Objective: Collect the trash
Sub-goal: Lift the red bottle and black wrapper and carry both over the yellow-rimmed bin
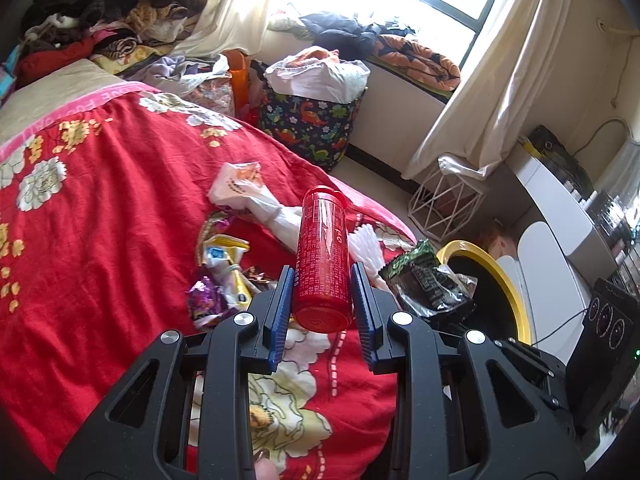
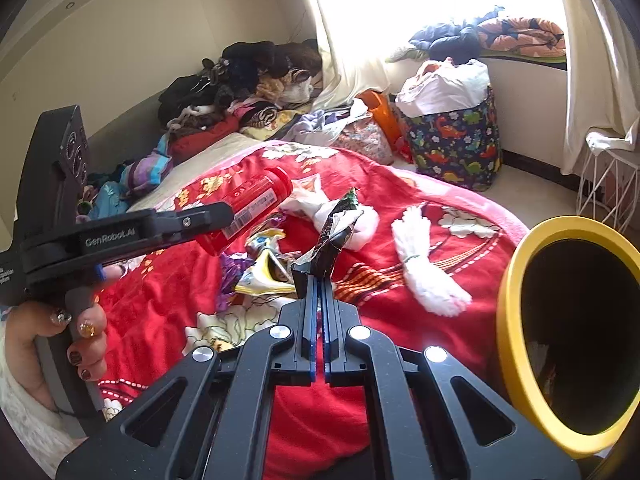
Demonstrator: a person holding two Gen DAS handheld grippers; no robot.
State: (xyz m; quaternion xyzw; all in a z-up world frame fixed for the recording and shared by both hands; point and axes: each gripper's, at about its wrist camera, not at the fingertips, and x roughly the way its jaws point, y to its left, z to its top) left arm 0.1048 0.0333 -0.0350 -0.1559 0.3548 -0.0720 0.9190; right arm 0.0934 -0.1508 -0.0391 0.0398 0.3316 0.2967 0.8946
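Cylindrical red bottle (image 1: 322, 256) between ribbed fingers (image 1: 280, 304)

I see a red floral blanket (image 1: 100, 208) over the bed, clothes pile (image 1: 104, 12) at far end by wall. Dinosaur-print hamper (image 1: 308, 128) w/ white laundry on floor, near window curtain (image 1: 500, 80). White wire basket (image 1: 444, 204) beside curtain.

Red bottle (image 1: 322, 256) clamped aloft – dark wrapper (image 2: 334, 236) pinched – wrappers (image 1: 224, 276) (crumpled) on bedspread.
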